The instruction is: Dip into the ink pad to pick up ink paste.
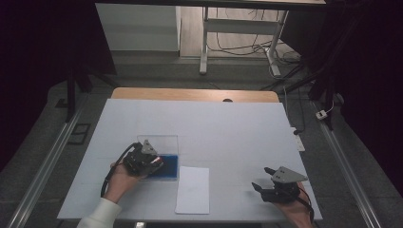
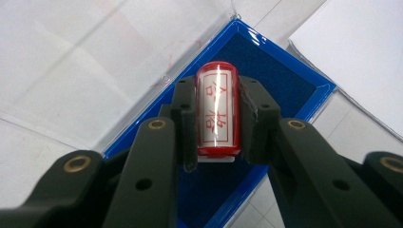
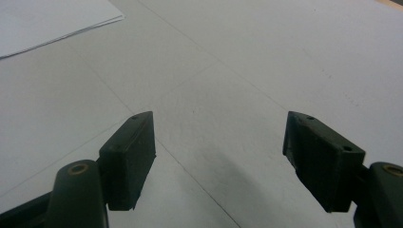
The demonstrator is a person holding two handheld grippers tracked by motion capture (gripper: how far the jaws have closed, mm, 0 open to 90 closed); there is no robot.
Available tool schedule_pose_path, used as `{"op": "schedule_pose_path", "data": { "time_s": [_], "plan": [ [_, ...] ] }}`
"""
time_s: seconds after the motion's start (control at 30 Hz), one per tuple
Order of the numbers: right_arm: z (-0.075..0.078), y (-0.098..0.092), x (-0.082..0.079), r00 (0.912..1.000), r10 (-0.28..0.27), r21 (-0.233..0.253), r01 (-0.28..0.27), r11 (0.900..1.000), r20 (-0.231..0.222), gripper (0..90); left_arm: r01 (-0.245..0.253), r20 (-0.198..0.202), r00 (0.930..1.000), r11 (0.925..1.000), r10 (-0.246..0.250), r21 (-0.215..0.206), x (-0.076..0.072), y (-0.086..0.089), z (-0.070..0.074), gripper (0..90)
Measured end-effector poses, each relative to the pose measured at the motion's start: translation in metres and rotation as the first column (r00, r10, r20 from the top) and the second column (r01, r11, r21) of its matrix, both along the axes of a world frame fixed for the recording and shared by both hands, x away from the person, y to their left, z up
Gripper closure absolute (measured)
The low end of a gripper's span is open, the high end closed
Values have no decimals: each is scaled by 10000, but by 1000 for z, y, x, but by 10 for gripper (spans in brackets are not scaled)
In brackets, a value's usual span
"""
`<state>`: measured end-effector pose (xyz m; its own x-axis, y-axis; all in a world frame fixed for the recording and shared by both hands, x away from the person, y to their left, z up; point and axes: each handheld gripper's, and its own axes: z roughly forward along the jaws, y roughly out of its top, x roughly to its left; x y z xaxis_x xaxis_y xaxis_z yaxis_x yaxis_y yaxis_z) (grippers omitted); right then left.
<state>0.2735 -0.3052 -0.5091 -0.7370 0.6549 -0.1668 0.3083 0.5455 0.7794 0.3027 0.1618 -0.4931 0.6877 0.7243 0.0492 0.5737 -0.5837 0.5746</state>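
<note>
Left gripper's fingers [image 2: 183,118] clamp a red stamp [image 2: 216,109] above the blue ink pad [image 2: 266,61]; right gripper [image 3: 218,156] gapes wide, empty.

On the white-covered worktop [image 1: 199,123], the left gripper [image 1: 159,164] sits over a blue pad [image 1: 170,167] in a clear case with its lid raised. Just right of it lies a white sheet of paper [image 1: 193,190]. Well apart, near the right edge, the right gripper [image 1: 264,177] rests with fingers spread.

The left gripper [image 2: 216,118] hides the stamp's [image 2: 216,111] lower face and much of the blue ink pad [image 2: 280,80], whose near corner leaves the left gripper view's bottom edge.
</note>
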Motion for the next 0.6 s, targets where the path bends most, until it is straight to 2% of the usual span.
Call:
{"op": "schedule_pose_path", "data": {
  "time_s": [0.43,0.53,0.57,0.6],
  "plan": [
    [0,0,0,10000,-1,-21,1,10000,50,261,3,44,10000,10000,-2,-58,0,1,0,707],
    [0,-1,0,10000,31,-16,-31,10000,42,261,46,-54,10000,9986,-49,-531,2,6,3,705],
    [0,-1,0,10000,54,43,-55,10000,62,261,96,-190,9998,9988,-106,-476,3,7,5,704],
    [0,-2,0,10000,20,69,-21,10000,50,262,126,-128,9998,9988,-132,-473,2,7,5,704]
  ]
}}
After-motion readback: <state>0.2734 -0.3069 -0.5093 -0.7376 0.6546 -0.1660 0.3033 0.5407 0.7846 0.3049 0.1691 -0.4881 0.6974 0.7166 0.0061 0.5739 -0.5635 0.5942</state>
